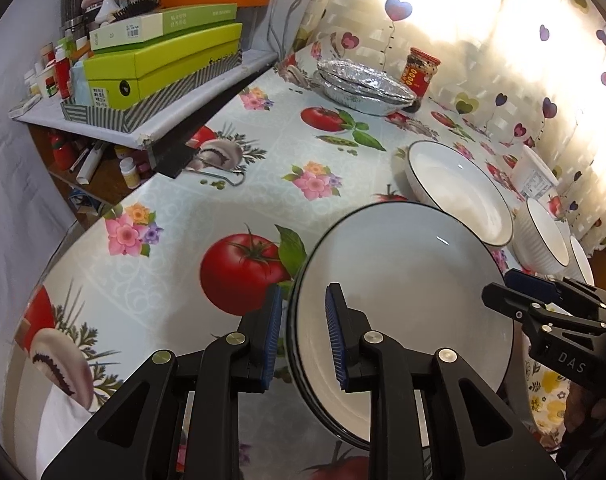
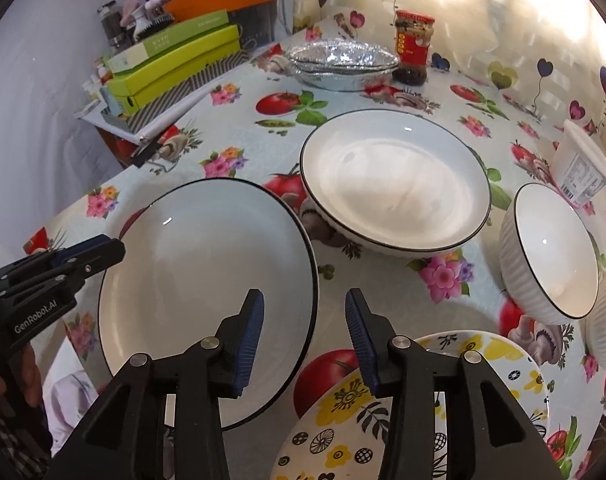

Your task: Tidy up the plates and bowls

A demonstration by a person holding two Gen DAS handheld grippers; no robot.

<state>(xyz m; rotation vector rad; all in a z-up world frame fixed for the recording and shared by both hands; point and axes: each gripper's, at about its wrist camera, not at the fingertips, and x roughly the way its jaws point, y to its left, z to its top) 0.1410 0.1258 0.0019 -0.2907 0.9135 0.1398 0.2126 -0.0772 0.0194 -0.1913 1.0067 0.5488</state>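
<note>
Sunlit curtains with heart prints back a table (image 1: 175,216) spread with a glossy tomato-and-flower oilcloth, with a cluttered shelf of green boxes (image 1: 163,64) off to one side.

From the left wrist view, the left gripper (image 1: 303,336) straddles the near rim of a shallow white plate (image 1: 415,280) with a thin black edge: one blue pad sits outside the rim, the other inside over the well. The jaws stand narrow around that rim, yet whether the pads actually press on it cannot be told. A second white dish (image 1: 463,196) of the same make lies just beyond, with two ribbed white bowls (image 1: 543,236) further right, near a foil tray (image 1: 363,88) and a red-labelled jar (image 1: 419,68).

From the right wrist view, the right gripper (image 2: 305,336) hangs released, its jaws parted over bare oilcloth between the white plate (image 2: 207,280) and a yellow-flowered plate (image 2: 495,364), gripping nothing. The left gripper (image 2: 83,254) reaches the white plate's far edge from the left. The deeper white dish (image 2: 395,180) and a ribbed bowl (image 2: 551,248) stand apart further back.

The crockery looks like glazed ceramic: stiff, fairly heavy for its size, smooth enough to slip, and liable to chip or break if knocked against its neighbours. The rim is the sensible place to pinch, one pad under the lip and one inside, squarely and well onto the edge
</note>
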